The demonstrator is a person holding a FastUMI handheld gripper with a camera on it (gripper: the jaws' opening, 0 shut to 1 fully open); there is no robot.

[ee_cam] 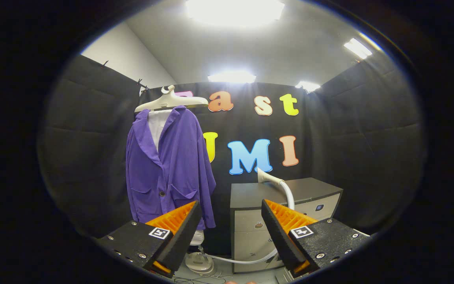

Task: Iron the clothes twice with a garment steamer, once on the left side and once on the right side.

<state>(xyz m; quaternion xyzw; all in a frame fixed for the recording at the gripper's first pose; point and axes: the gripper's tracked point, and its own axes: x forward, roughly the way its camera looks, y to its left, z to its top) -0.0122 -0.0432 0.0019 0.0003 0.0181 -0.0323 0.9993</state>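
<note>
A purple jacket hangs on a pale hanger beyond my left finger, over a white inner garment. The steamer's white head rests on top of a grey cabinet, beyond my right finger. Its white hose curves down the cabinet front to the steamer's base on the floor under the jacket. My gripper is open, well short of both, with nothing between its fingers.
The grey cabinet has drawers on its front and stands right of the jacket. Black cloth walls close the booth on three sides. Thin cables lie on the floor near the steamer base.
</note>
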